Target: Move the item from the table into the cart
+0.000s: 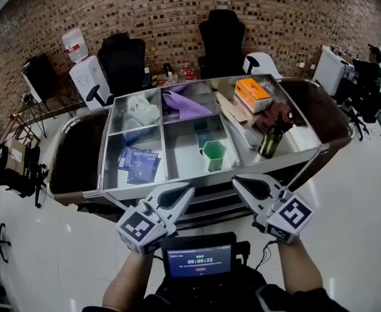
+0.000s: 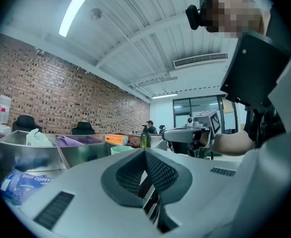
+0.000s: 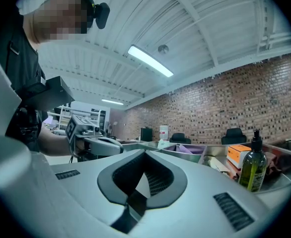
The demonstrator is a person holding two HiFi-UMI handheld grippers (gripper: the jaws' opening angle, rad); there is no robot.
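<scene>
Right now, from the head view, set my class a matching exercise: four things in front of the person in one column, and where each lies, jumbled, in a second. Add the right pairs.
Things:
1. purple cloth
2. green cup
3. blue coffee packets
4. orange box

Places:
A. near left compartment
B. right-hand section, far end
C. far middle compartment
D. near middle compartment

Pairs: 1-C, 2-D, 3-A, 4-B.
</scene>
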